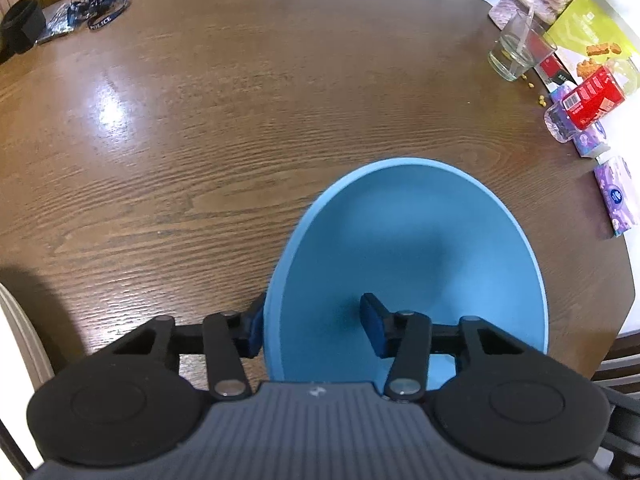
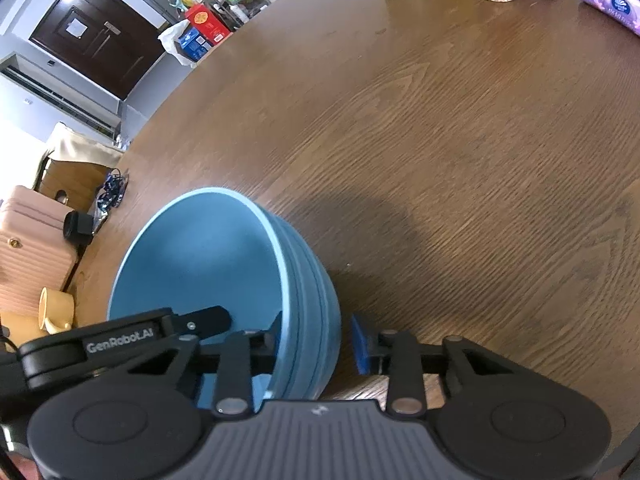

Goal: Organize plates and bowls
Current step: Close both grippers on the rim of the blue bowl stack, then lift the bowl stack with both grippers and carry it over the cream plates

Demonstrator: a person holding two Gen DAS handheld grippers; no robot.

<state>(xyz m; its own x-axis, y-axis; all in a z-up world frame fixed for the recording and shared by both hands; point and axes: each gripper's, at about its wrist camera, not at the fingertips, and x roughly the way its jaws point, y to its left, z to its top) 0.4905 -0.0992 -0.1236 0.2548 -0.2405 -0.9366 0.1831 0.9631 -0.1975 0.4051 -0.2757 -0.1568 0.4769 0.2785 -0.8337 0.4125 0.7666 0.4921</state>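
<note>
A blue bowl (image 1: 408,264) sits on the tabletop (image 1: 200,140), near its front edge, and both grippers straddle its rim from opposite sides. The left gripper (image 1: 316,324) has one pad just outside the wall and the other inside, with clear space between that pad and the wall; its jaws stand apart, not yet clamped. The right gripper (image 2: 316,340) also brackets the wall: the inner pad looks close to or touching it, the outer blue pad stands off with a gap, so it is not clamped either. From the right view the bowl (image 2: 224,280) shows grooved lines round its outside, perhaps several bowls nested; I cannot tell which. It looks rigid, smooth and probably ceramic or hard plastic, so likely slippery, and breakable if dropped. The rim wall is the sensible hold, pinched on two opposite sides and kept level. A glass (image 1: 516,52) and boxes stand well away
</note>
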